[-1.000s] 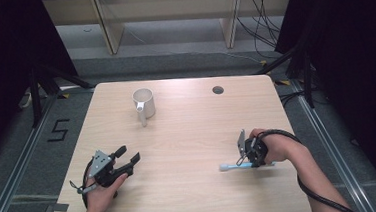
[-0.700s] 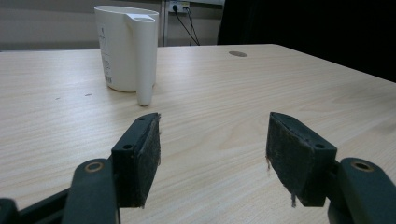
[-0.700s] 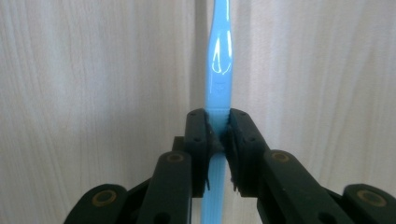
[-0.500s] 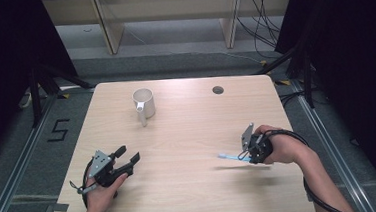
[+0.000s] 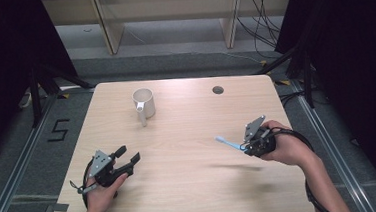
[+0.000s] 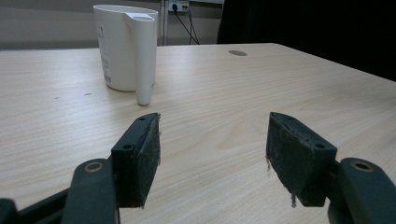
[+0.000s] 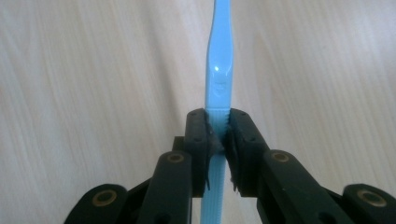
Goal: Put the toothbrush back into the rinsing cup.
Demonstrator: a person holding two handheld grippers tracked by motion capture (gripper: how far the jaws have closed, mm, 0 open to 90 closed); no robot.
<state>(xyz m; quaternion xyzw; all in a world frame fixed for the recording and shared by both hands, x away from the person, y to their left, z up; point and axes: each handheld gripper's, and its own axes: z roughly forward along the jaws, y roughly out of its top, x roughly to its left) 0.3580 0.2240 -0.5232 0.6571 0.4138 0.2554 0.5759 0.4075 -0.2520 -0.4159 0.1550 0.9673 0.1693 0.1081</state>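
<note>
Light wood table (image 5: 191,186) with rounded corners and a round cable hole (image 5: 218,90) near the far edge. Grey floor (image 5: 24,162) around it, a "5" marking (image 5: 58,130) on the left side, metal rails (image 5: 11,183) running along both sides. Pale wooden shelving or bench frame (image 5: 169,12) behind the table, black cables (image 5: 265,15) trailing down beside it. Black curtains (image 5: 2,64) left and right, possibly on dark stands. Even overhead light, soft shadows.

One white mug (image 5: 144,104), one blue toothbrush (image 5: 228,143), two claws.
</note>
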